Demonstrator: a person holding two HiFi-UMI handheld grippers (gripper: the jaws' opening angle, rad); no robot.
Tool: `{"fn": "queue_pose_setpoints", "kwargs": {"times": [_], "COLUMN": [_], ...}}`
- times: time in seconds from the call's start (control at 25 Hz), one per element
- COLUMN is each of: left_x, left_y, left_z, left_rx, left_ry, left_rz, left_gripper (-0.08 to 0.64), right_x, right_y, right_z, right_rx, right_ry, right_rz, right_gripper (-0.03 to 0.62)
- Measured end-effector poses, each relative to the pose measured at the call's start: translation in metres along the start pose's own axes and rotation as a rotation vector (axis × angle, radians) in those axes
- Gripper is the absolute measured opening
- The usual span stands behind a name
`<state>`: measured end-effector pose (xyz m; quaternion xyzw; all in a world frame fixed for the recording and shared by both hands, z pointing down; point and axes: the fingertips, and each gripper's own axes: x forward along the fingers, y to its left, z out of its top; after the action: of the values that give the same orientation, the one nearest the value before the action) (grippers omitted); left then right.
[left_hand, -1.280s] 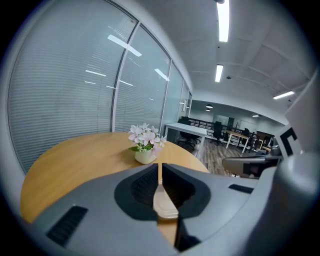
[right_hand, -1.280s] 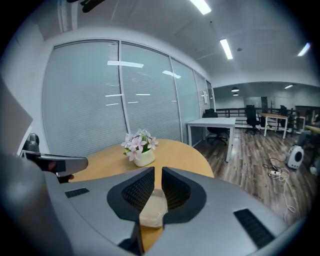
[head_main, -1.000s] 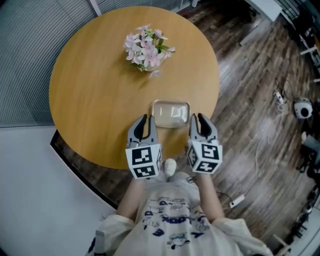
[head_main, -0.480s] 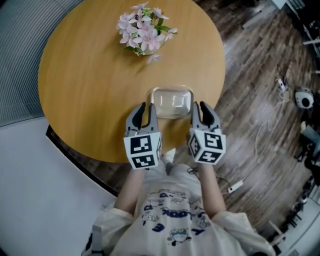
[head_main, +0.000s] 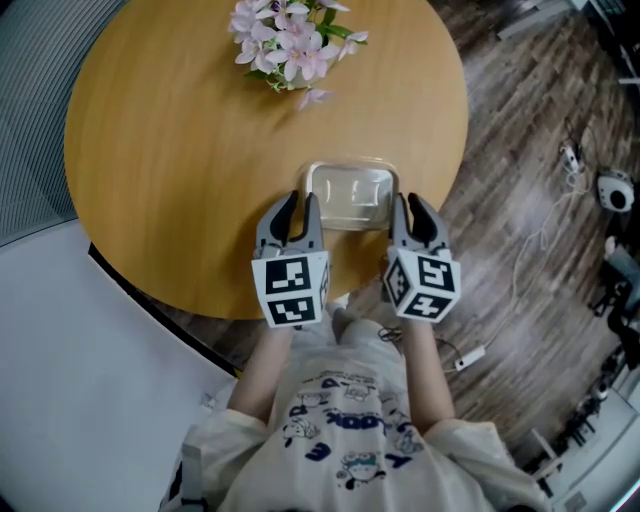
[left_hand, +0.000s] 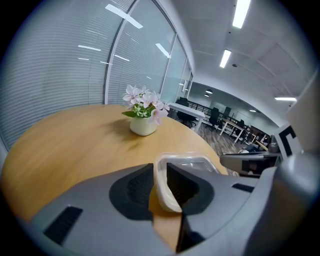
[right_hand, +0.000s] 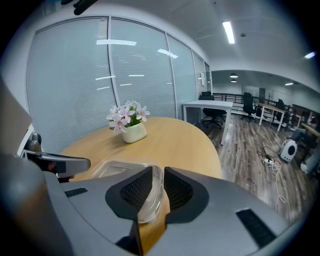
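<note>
A clear plastic lidded container (head_main: 350, 194) lies on the round wooden table (head_main: 180, 170), near its front edge. My left gripper (head_main: 299, 212) is shut on the container's left rim, and the rim (left_hand: 164, 187) runs between its jaws. My right gripper (head_main: 408, 212) is shut on the right rim, where the ribbed edge (right_hand: 151, 197) is pinched. The container's top (left_hand: 192, 162) shows ahead of the left jaws and to the left of the right ones (right_hand: 112, 167). Each gripper view catches the other gripper at its side.
A white pot of pink flowers (head_main: 296, 42) stands at the table's far side, also seen as the pot (left_hand: 143, 125) and the pot (right_hand: 133, 132). A glass wall with blinds (left_hand: 60, 75) curves behind. Desks and chairs (right_hand: 250, 112), floor cables and a white device (head_main: 612, 190) lie to the right.
Both gripper views now look down more onto the table, so the container's top shows instead of only its edge. The flower pot looks nearer. Both grippers stay on the rims.
</note>
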<state>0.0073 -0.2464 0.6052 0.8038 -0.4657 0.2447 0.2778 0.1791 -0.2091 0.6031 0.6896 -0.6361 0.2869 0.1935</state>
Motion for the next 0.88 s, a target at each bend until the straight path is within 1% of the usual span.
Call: {"fn": "queue_pose_setpoints", "kwargs": {"times": [0.24, 0.52, 0.8, 0.88], "left_x": [0.012, 0.019, 0.019, 0.019], "left_y": [0.003, 0.008, 0.007, 0.006], "left_z": [-0.009, -0.017, -0.017, -0.017], "left_rx": [-0.012, -0.028, -0.057, -0.062], "left_ry": [0.033, 0.059, 0.059, 0.051], "left_rz": [-0.003, 0.017, 0.021, 0.017], "left_gripper": [0.064, 0.064, 0.059, 0.052], "right_x": [0.007, 0.014, 0.018, 0.018], "right_y": [0.0, -0.003, -0.004, -0.005], "right_z": [-0.008, -0.014, -0.015, -0.016], "right_rx": [0.005, 0.013, 0.04, 0.044], "right_ry": [0.022, 0.042, 0.037, 0.037], "right_rz": [0.005, 0.01, 0.021, 0.023], "right_gripper": [0.055, 0.055, 0.052, 0.032]}}
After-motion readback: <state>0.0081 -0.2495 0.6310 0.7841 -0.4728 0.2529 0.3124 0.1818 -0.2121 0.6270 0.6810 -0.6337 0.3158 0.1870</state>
